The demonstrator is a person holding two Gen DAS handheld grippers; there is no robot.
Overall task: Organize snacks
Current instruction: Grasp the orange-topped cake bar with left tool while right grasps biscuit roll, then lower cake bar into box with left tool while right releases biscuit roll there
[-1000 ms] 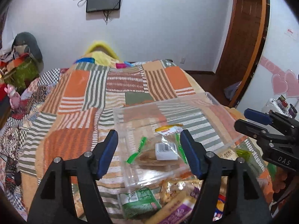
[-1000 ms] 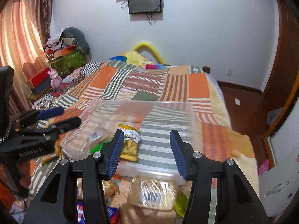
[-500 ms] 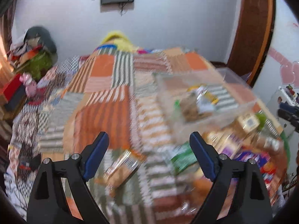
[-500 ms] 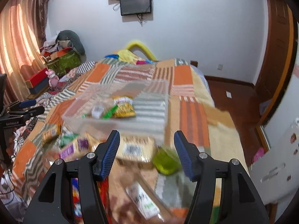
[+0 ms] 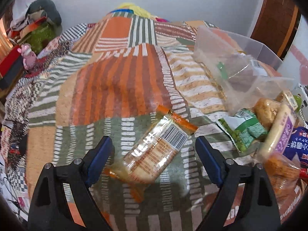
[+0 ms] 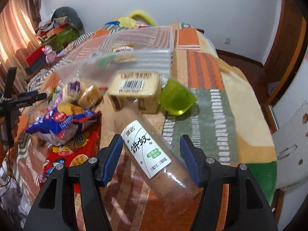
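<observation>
The left tongs (image 5: 154, 157) gape wide around an orange-edged clear cracker packet (image 5: 154, 152) on the patchwork bedspread (image 5: 119, 88); the right tongs (image 6: 151, 161), equally wide, straddle a white-labelled clear biscuit tube (image 6: 152, 150), gripping nothing.

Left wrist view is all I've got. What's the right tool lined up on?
Observer: The right tool is open around a long clear tube of biscuits with a white label, which lies on the blanket.
Operator: Anything close behind it?
Observer: A green cup lies tipped on its side, beside a barcoded cake pack.
Operator: And left of the tube?
Observer: A blue snack bag sits on top of a red pack.
Operator: Can you see my tool from there?
Observer: Yes, the left tool shows at the picture's left edge, beyond the snack pile.
</observation>
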